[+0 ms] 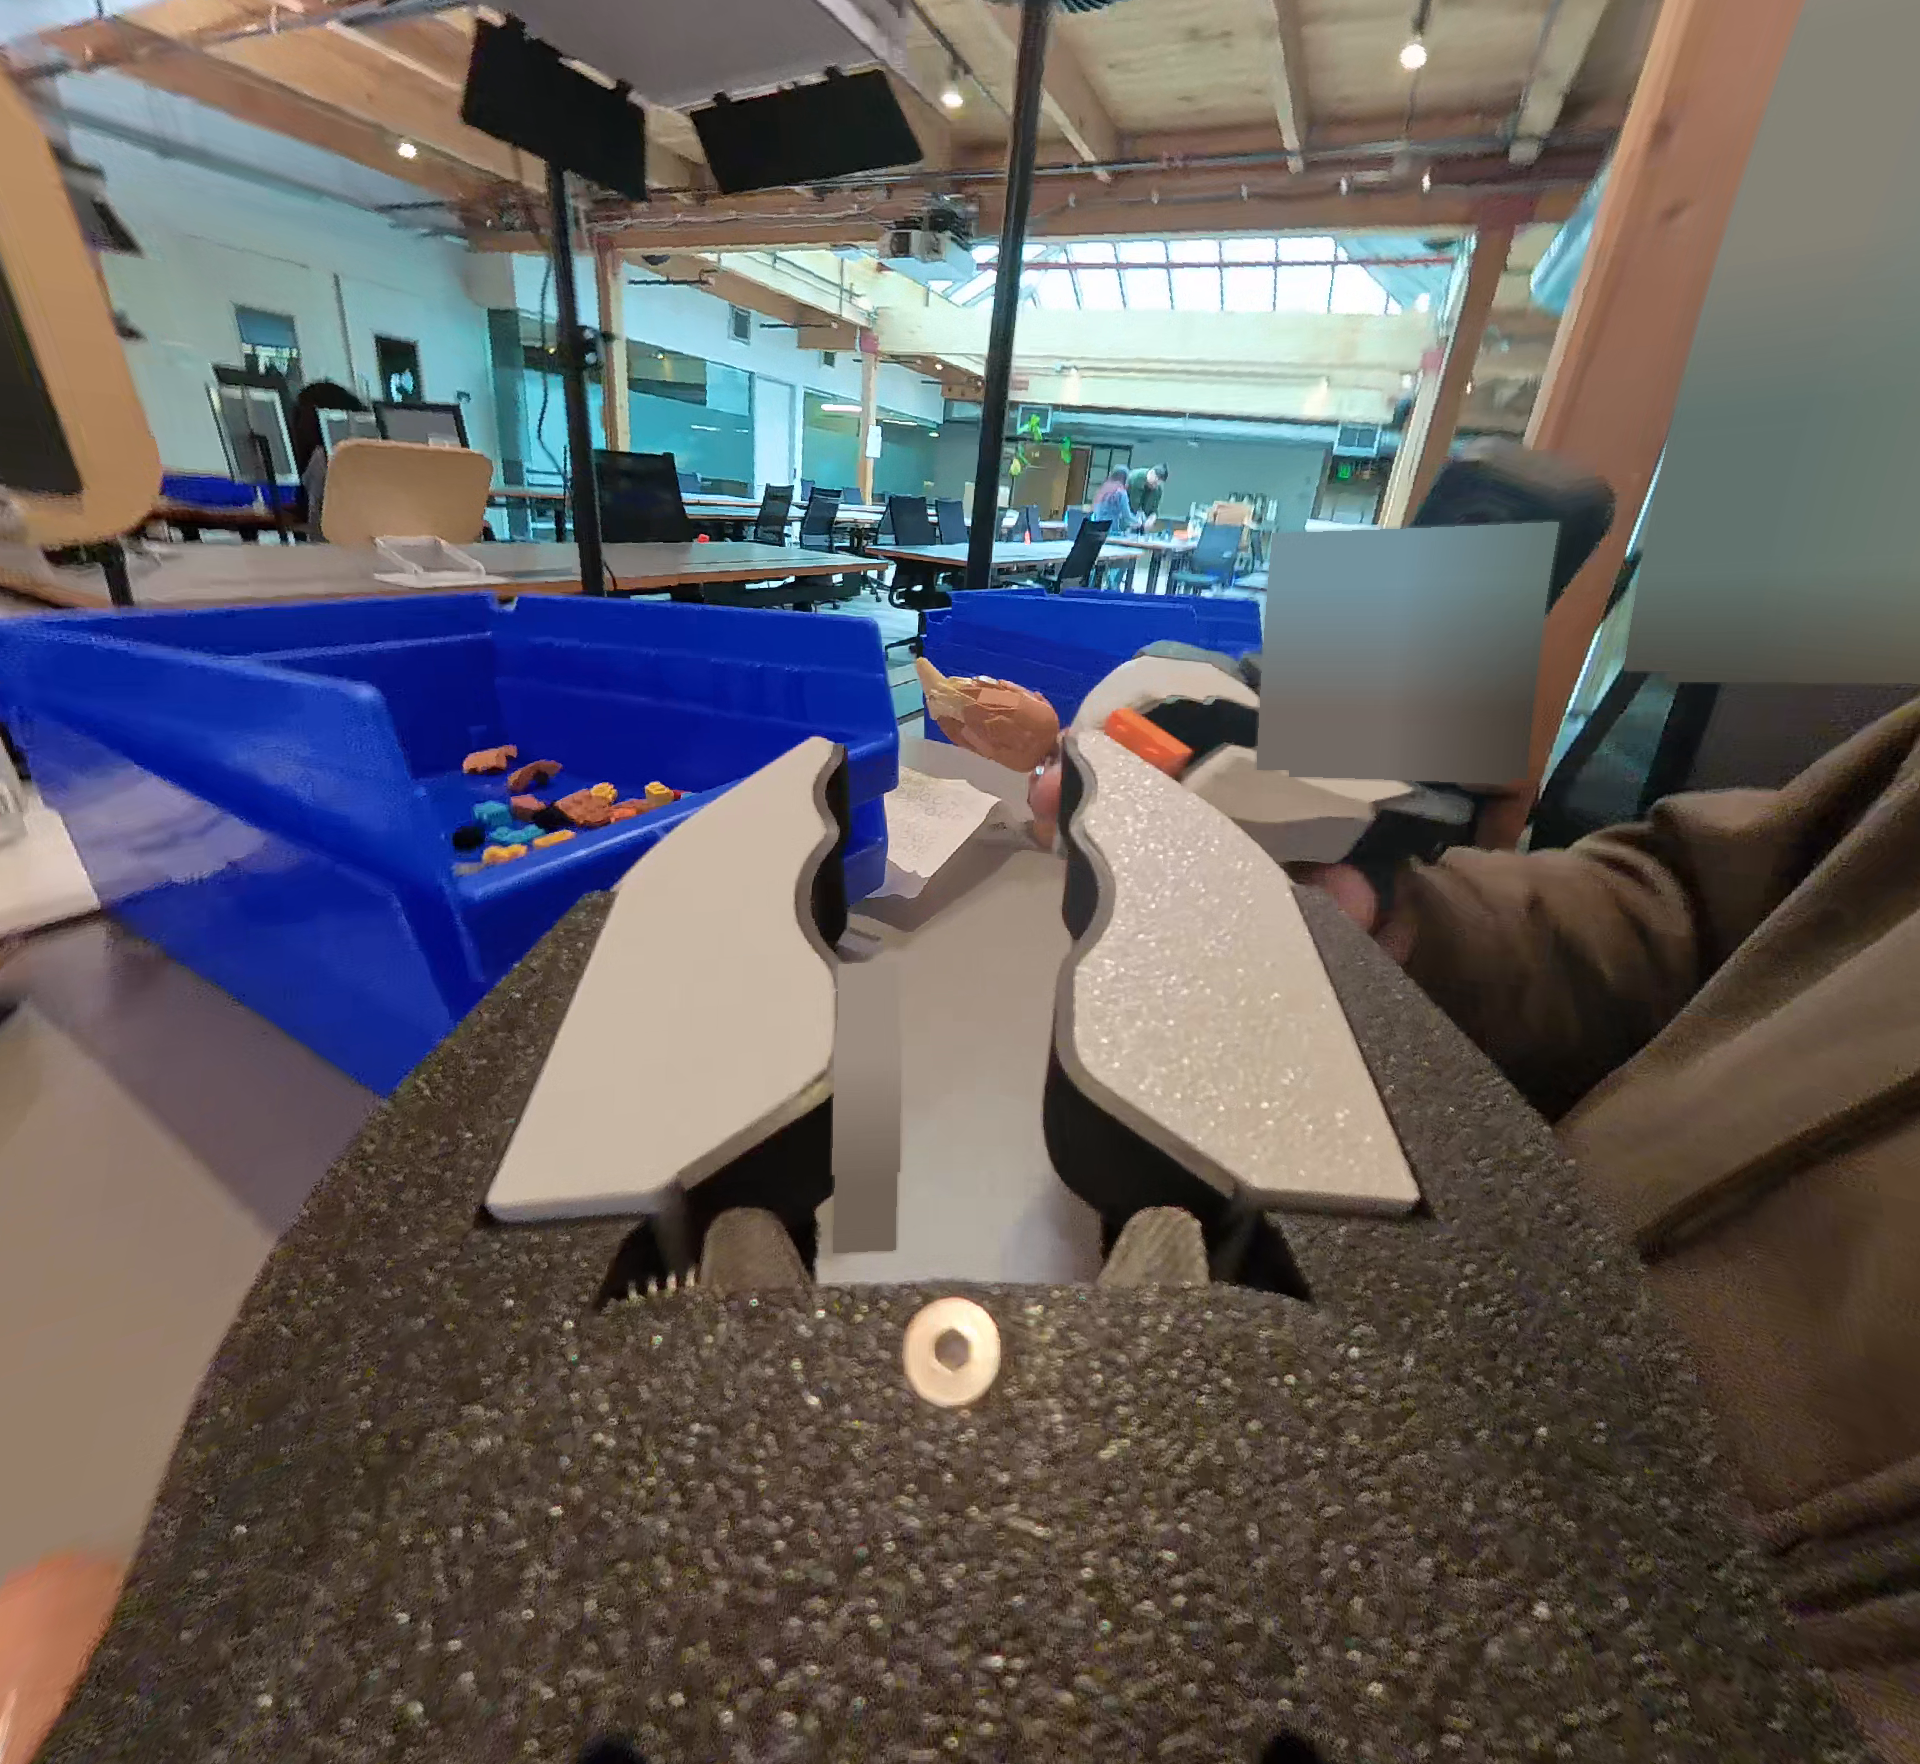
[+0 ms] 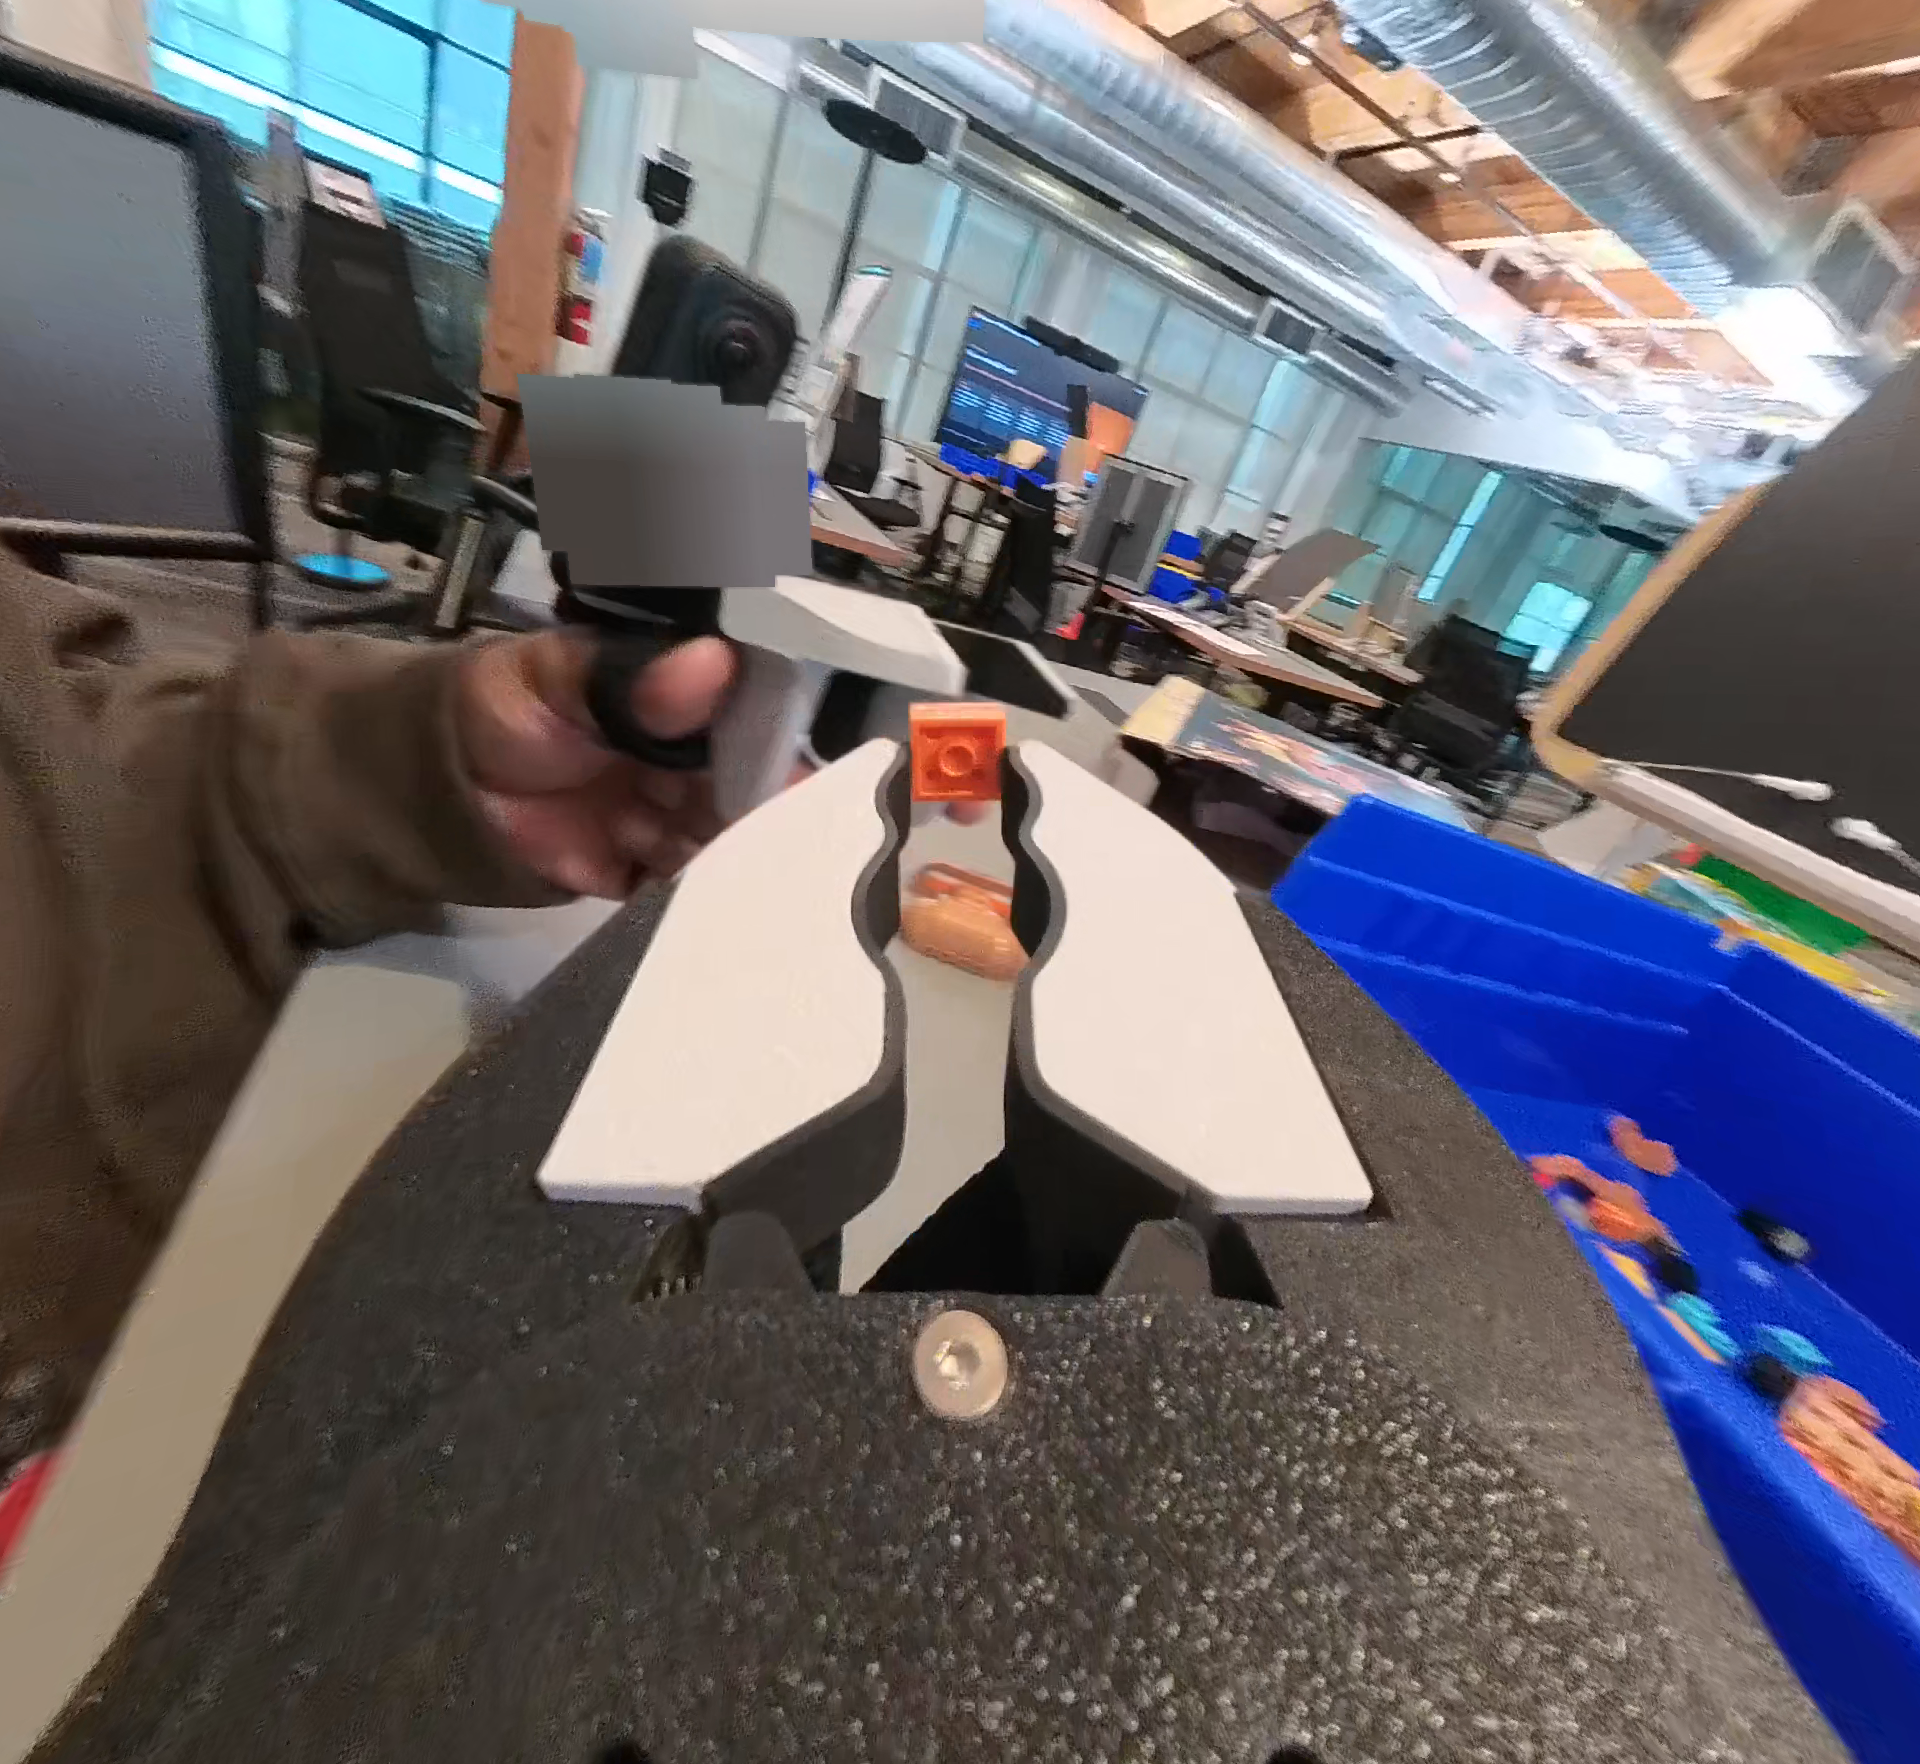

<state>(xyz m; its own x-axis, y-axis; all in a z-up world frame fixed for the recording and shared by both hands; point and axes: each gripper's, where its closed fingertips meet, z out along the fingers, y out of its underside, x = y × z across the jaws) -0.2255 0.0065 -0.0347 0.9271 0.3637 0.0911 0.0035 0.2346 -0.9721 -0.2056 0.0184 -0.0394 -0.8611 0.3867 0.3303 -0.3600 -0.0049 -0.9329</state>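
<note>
Orange brick [image 2: 957, 756] between right hand-held gripper [image 2: 957, 769] fingertips.

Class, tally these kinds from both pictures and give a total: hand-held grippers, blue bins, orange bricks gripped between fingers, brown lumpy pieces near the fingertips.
left hand-held gripper and right hand-held gripper: 2
blue bins: 2
orange brick: 1
brown lumpy piece: 1
Total: 6

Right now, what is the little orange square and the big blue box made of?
The orange brick looks like hard, smooth plastic: crisp edges and a moulded round stud. The blue bin also seems rigid moulded plastic, slightly glossy, with ribbed walls. The right gripper pinches the brick.
</note>
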